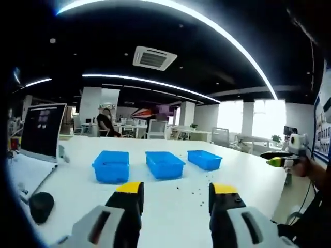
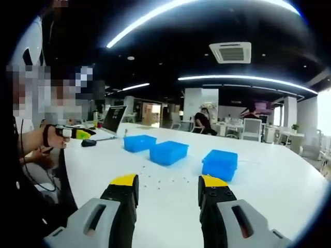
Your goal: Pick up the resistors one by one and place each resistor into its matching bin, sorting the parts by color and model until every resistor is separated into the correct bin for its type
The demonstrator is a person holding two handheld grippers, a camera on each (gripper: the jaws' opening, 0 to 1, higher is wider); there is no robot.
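**Both grippers raised over the table, jaws wide, nothing held**

In the left gripper view, the left gripper hangs above a white table with its two yellow-tipped black jaws spread wide and nothing between them. Beyond the jaws three blue bins stand in a row, apart from one another: the left bin, the middle bin and the right bin. Between the bins and the jaw tips, small dark specks lie scattered on the tabletop; these are the resistors, too small to tell colour or model. What is inside the bins cannot be made out. At the table's left edge an open laptop stands with a dark screen, and a black mouse lies near it. The right gripper comes in at the right edge, held in a hand.

In the right gripper view, the right gripper also stands above the table, jaws wide apart and empty. The same bins show ahead: one nearest on the right, one in the middle, one farther left. The resistors lie loose on the table just beyond the jaw tips, in front of the bins. The laptop sits at the far left of the table, with the mouse beside it. A seated person is in the office background.
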